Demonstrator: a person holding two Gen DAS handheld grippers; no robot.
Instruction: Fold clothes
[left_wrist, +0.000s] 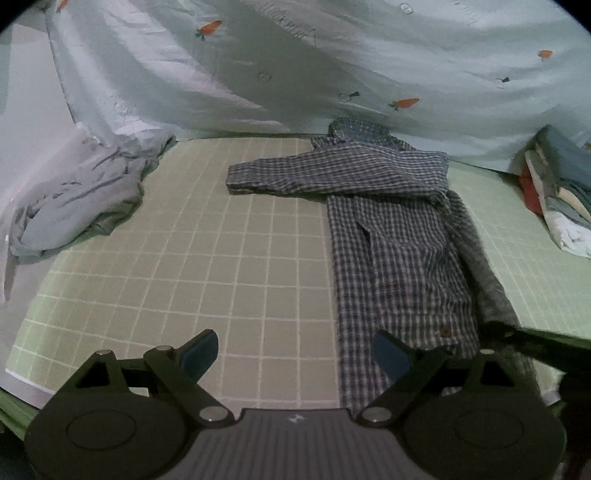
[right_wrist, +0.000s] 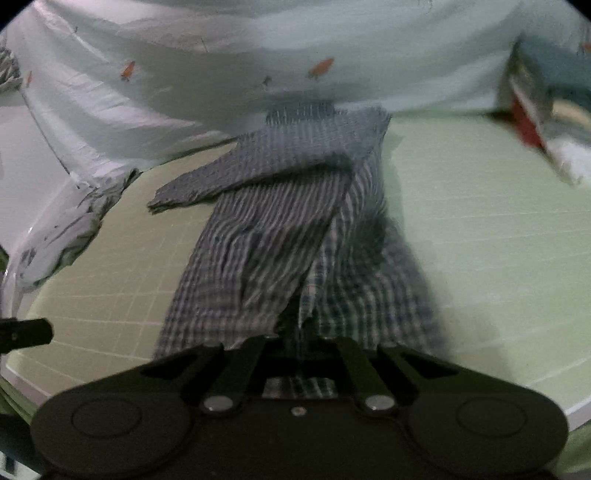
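On the grid mat (left_wrist: 184, 258) my clenched right gripper (right_wrist: 295, 332) lifts the plaid shirt (left_wrist: 399, 251) hem to fold it, left gripper (left_wrist: 295, 354) released and clear

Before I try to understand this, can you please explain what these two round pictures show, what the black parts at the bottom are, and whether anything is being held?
A person holds one pair of tongs in each hand; a camera on each looks forward along its fingers. The left tongs stand open above the green grid mat, holding nothing. The right tongs are shut on the hem of the plaid shirt, lifting it. One sleeve is folded across. A crumpled grey garment lies left, a stack of folded clothes right, and a carrot-print sheet behind.
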